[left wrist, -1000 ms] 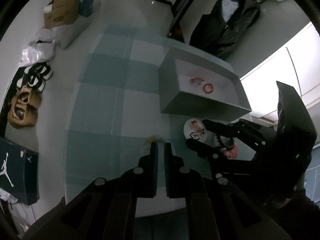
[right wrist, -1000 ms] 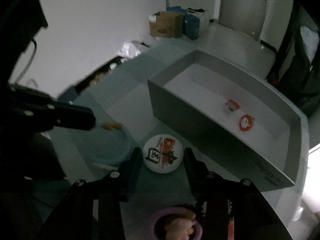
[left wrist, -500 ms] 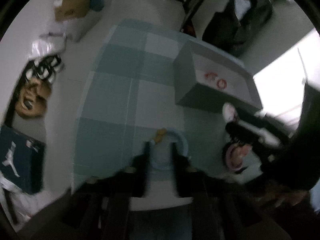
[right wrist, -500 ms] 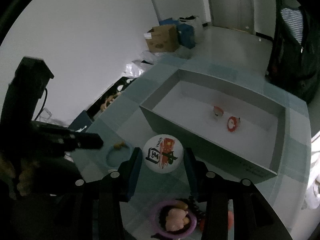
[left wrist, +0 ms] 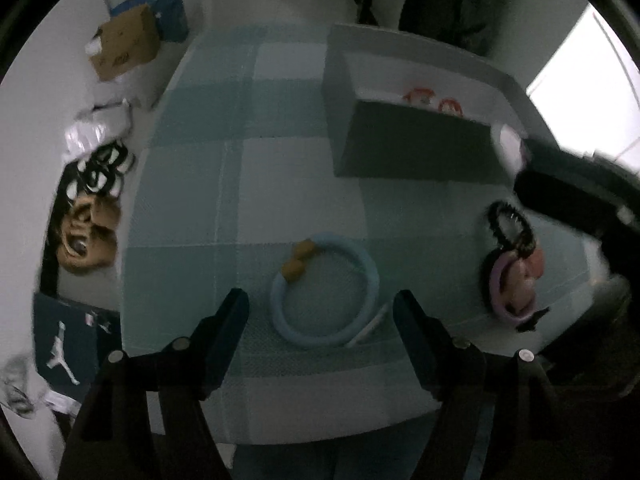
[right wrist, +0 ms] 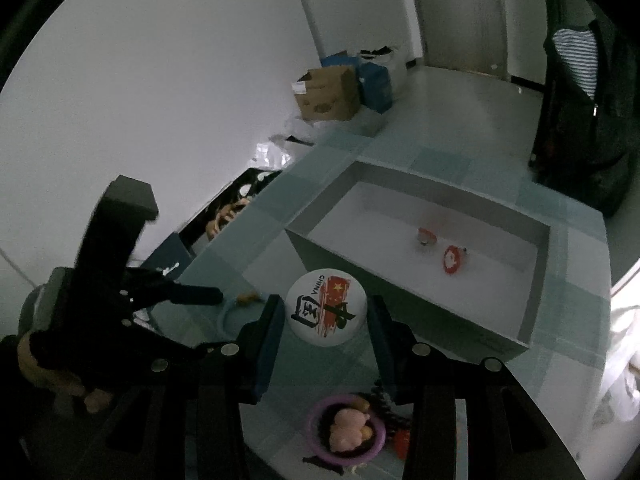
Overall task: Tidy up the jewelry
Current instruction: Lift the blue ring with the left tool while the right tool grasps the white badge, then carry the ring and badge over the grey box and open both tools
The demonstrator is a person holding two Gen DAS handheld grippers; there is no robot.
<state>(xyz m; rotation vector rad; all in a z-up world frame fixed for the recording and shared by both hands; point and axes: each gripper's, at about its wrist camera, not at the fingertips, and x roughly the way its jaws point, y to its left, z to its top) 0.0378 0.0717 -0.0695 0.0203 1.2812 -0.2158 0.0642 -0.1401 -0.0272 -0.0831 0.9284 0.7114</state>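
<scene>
My right gripper point(right wrist: 326, 312) is shut on a round white badge point(right wrist: 325, 307) with a red flag and black characters, held above the table beside the grey box point(right wrist: 516, 340). The box point(left wrist: 404, 148) holds two red ornaments point(right wrist: 450, 258). My left gripper point(left wrist: 320, 312) is open and empty, just in front of a light blue hair tie point(left wrist: 325, 290) with an orange charm point(left wrist: 298, 261) lying on the checked cloth. A purple ring with a pink charm point(right wrist: 348, 432) and a black beaded ring point(left wrist: 510, 228) lie at the right.
The table has a teal checked cloth point(left wrist: 200, 208). On the floor to the left are shoes point(left wrist: 96, 176), a dark shoe box point(left wrist: 68, 340) and a cardboard box point(left wrist: 124, 48). A dark jacket point(right wrist: 580, 92) hangs behind the table.
My left gripper has opened wide and pulled back, leaving the blue hair tie on the cloth. My right gripper has lifted the badge up off the table.
</scene>
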